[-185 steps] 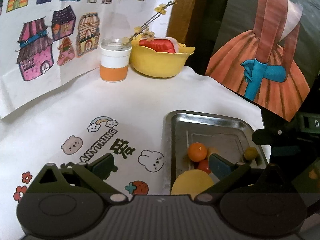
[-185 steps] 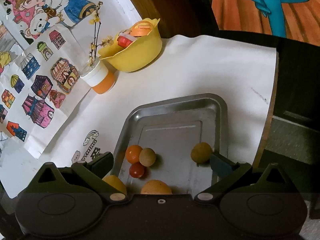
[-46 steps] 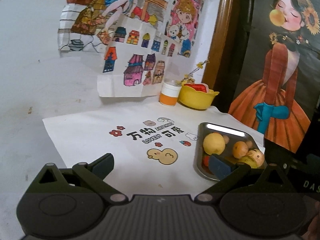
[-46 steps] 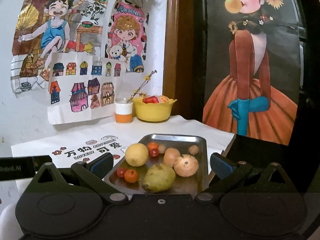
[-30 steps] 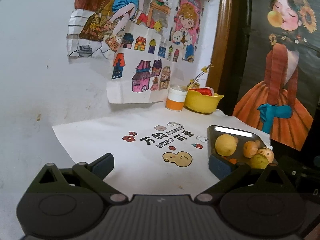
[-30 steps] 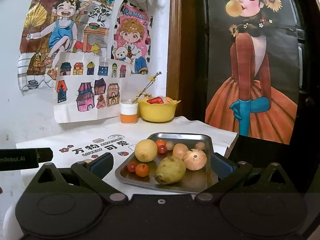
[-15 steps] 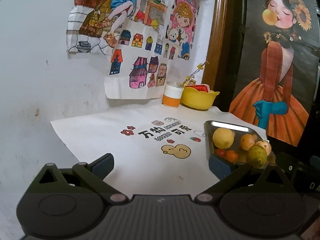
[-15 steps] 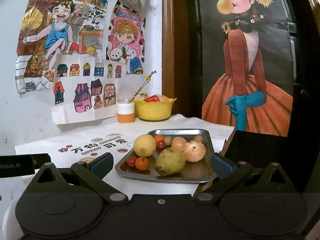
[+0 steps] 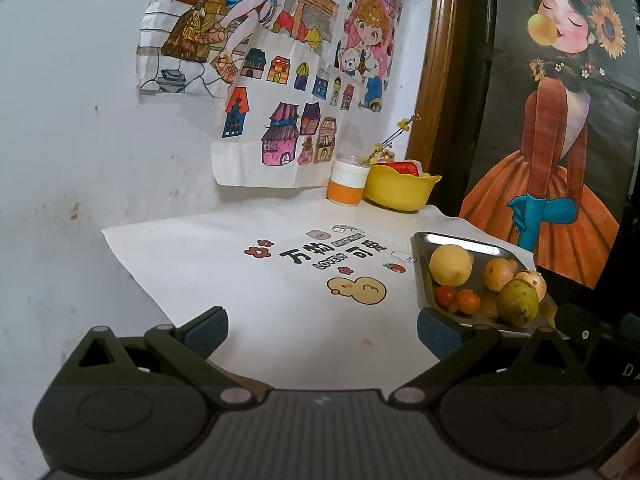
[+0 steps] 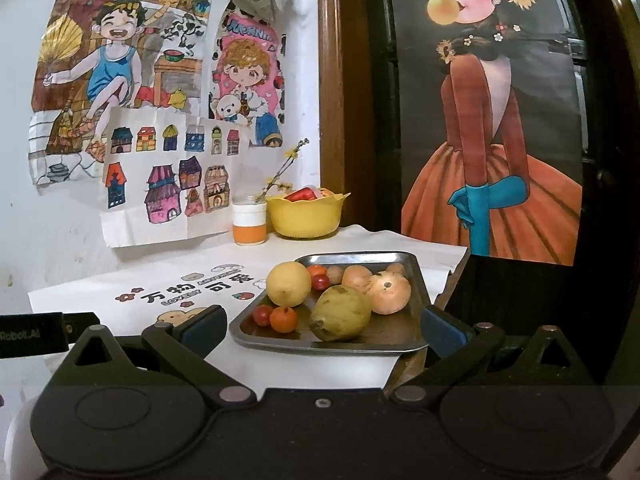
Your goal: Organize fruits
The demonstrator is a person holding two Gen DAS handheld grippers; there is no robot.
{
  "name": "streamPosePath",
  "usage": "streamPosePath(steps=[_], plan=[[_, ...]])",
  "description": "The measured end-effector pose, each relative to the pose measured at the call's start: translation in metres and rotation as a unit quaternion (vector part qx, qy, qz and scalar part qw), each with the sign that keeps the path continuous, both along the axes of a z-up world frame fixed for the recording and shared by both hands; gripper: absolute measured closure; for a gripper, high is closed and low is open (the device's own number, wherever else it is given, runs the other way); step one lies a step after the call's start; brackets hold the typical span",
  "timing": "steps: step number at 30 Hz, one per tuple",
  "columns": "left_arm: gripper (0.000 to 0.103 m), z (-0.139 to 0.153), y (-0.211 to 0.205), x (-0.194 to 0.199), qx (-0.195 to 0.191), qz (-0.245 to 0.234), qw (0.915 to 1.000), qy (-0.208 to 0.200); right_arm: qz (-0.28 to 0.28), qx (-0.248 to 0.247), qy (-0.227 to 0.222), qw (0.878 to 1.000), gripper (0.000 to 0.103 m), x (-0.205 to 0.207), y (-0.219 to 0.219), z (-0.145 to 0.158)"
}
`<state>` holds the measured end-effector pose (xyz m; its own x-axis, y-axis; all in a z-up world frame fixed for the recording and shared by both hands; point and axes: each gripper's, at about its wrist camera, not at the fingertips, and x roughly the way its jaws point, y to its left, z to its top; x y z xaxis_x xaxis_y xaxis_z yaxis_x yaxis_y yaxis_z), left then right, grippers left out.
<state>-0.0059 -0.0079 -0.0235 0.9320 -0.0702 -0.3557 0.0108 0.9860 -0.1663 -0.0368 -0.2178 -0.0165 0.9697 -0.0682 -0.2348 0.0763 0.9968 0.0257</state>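
Both grippers held back from the table, nothing gripped. Left gripper (image 9: 322,330): jaws wide apart, empty, over the white mat (image 9: 240,272). Right gripper (image 10: 322,326): jaws wide apart, empty, aimed at the metal tray (image 10: 416,280).

One tray, at the right end of the mat, close to the table's right edge. Counted nine fruits on it from the right wrist view:
- 1 large yellow lemon (image 10: 289,283), left side
- 1 green-yellow pear (image 10: 341,312), front centre, touching the lemon's neighbour side
- 1 pale orange pomegranate-like fruit (image 10: 390,293), right of the pear, touching it
- 1 round orange-tan fruit (image 10: 357,276) behind the pear
- 2 small brown round ones (image 10: 335,274) further back, second near the far right corner
- 2 small red tomatoes: front left (image 10: 263,314), another (image 10: 320,281) behind the lemon
- 2 small orange ones: front (image 10: 283,319) just beside the red one, another (image 10: 317,270) at the back

So ten by that list; back cluster partly hidden, exact count uncertain.

Behind the tray, against the wall: 1 yellow bowl (image 10: 306,216) with red and orange items inside, 1 white-and-orange cup (image 10: 249,224) with a flowering twig, just left of the bowl.

Left wrist view: same tray (image 9: 424,276) at right, only six fruits visible.
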Motion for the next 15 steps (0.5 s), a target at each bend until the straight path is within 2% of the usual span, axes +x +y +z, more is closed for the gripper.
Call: streamPosePath(steps=[15], plan=[[0.000, 0.0011, 0.0018, -0.0007, 0.001, 0.003, 1.0000, -0.001, 0.007, -0.001, 0.011, 1.000, 0.001, -0.0001, 0.0043, -0.0035]])
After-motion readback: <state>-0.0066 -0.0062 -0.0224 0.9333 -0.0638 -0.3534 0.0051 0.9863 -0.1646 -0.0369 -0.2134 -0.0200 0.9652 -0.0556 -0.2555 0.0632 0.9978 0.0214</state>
